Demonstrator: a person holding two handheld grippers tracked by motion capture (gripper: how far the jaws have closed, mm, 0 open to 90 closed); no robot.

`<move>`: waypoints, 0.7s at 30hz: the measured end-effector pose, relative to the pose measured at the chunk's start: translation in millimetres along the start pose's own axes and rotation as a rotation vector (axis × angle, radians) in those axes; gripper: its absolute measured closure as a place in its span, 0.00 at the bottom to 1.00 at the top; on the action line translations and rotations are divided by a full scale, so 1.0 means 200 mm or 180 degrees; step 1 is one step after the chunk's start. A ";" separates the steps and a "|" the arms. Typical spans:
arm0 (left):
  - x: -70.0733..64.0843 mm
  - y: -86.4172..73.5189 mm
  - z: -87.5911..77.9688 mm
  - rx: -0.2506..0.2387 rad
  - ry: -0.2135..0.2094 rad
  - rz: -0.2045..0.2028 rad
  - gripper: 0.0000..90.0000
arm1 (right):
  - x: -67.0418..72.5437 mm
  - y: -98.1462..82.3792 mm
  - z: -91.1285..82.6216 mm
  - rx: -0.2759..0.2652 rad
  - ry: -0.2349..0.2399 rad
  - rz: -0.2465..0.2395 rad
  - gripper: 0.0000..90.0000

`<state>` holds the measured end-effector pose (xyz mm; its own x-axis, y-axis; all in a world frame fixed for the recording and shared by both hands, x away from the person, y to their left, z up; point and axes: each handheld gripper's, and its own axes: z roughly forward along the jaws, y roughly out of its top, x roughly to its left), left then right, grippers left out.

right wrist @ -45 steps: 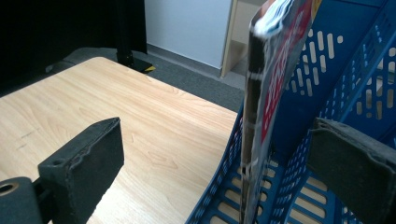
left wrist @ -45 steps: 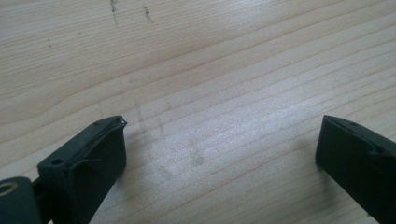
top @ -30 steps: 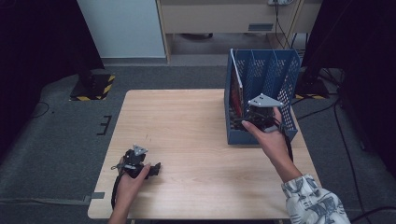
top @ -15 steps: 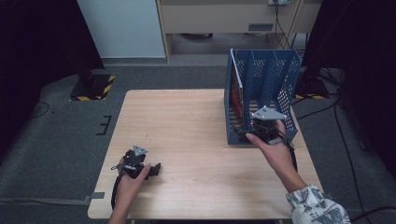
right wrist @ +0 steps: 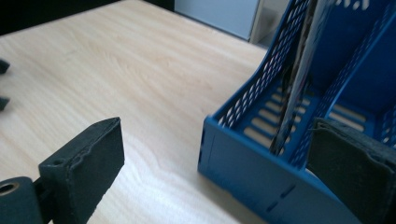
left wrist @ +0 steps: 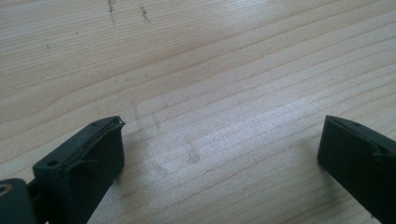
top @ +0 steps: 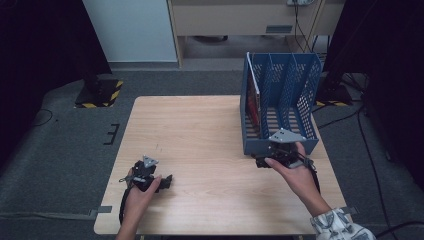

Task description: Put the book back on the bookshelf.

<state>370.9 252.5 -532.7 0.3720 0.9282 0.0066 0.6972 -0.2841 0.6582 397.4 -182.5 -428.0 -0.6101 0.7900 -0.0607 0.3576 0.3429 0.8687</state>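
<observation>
Blue file rack [top: 280,107]: upright at the worktop's [top: 200,130] right edge, a magazine [top: 253,102] standing in its leftmost compartment. Right tool [top: 263,162]: jaws spread, empty, just before the rack's front wall. Left tool [top: 167,181]: jaws spread, empty, resting near the front-left corner.

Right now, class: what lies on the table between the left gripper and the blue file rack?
Nothing: in the high view, bare wooden table separates the left gripper from the blue file rack.
</observation>
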 end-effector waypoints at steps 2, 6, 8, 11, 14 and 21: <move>0.00 0.00 0.00 0.0000 -0.0001 0.0000 0.00 | 0.01 -0.03 0.00 0.0033 0.0016 -0.0008 0.05; 0.00 0.00 0.00 -0.0003 0.0000 -0.0001 0.00 | 0.03 -0.10 0.00 0.0125 0.0075 -0.0029 0.05; 0.00 0.00 0.00 -0.0004 0.0000 -0.0002 0.00 | 0.04 -0.12 0.01 0.0161 0.0101 -0.0021 0.06; 0.00 0.00 0.00 -0.0002 -0.0002 0.0008 0.00 | 0.06 -0.16 0.02 0.0201 0.0150 -0.0010 0.06; 0.00 0.00 0.00 -0.0002 -0.0006 0.0012 0.00 | 0.08 -0.21 0.04 0.0254 0.0197 0.0041 0.06; 0.00 0.00 0.00 -0.0006 -0.0007 0.0012 0.00 | 0.12 -0.29 0.09 0.0399 0.0283 0.0041 0.06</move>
<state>370.7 252.5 -533.0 0.3761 0.9266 0.0074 0.6947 -0.2872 0.6595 374.3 -175.0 -488.3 -0.6630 0.7486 -0.0013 0.4479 0.3981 0.8006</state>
